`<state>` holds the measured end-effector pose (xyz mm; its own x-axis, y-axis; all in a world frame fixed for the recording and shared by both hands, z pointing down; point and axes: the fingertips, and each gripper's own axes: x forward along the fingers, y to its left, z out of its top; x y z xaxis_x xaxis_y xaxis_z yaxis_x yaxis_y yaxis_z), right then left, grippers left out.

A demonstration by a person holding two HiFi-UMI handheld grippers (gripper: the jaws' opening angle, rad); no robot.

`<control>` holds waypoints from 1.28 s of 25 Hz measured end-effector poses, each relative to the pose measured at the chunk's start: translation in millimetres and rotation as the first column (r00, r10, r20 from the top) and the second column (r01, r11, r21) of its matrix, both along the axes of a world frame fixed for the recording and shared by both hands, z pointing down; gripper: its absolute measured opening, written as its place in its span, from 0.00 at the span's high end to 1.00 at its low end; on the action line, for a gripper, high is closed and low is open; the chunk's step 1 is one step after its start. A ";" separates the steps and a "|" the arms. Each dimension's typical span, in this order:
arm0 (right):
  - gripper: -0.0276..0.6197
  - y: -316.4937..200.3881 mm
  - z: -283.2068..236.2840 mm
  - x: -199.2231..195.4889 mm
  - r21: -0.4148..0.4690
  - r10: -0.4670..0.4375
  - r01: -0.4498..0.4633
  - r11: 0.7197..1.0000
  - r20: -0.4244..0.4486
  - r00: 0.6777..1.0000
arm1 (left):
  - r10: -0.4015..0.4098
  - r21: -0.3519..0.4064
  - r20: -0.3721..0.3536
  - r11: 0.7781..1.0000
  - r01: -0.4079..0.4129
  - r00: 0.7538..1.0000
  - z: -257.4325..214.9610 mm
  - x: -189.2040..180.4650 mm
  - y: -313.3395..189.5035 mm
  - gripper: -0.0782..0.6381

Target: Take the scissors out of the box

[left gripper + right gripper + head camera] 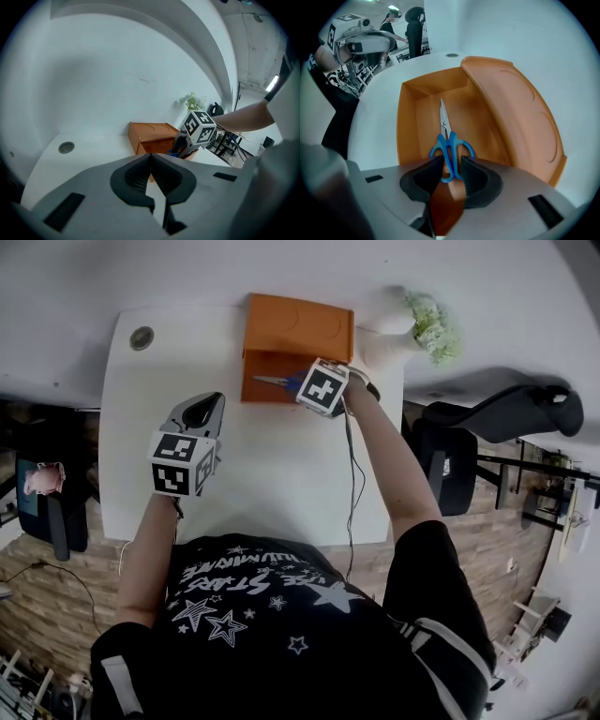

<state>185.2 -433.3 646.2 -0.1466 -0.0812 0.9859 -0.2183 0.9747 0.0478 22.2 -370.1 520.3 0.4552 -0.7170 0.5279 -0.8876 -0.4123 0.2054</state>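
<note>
An orange box (267,392) stands open at the far edge of the white table (272,484), its lid (298,328) tipped back. Blue-handled scissors (449,145) lie flat on the box floor, blades pointing away from the handles. My right gripper (452,169) points straight down into the box, open, with the handle ends between its pads. In the head view its marker cube (323,387) covers the handles and only the blades (275,382) show. My left gripper (202,412) hovers over the table's left half, shut and holding nothing, well short of the box (150,136).
A white vase with a green plant (417,326) stands just right of the box. A round cable grommet (142,337) sits at the table's far left corner. A black office chair (506,409) is beyond the table's right edge. A cable runs along my right arm.
</note>
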 end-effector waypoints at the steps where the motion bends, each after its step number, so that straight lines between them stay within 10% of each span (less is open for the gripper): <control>1: 0.74 0.4 0.6 0.3 -0.006 -0.001 0.001 1.000 -0.004 1.000 | 0.002 -0.001 0.000 1.000 -0.002 1.000 0.4 0.7 0.0 0.87; 32: 0.81 7.6 -20.4 -3.1 0.057 -0.032 0.031 0.998 0.007 0.999 | 0.029 0.007 -0.023 1.000 -0.029 0.999 -3.4 9.8 6.2 0.87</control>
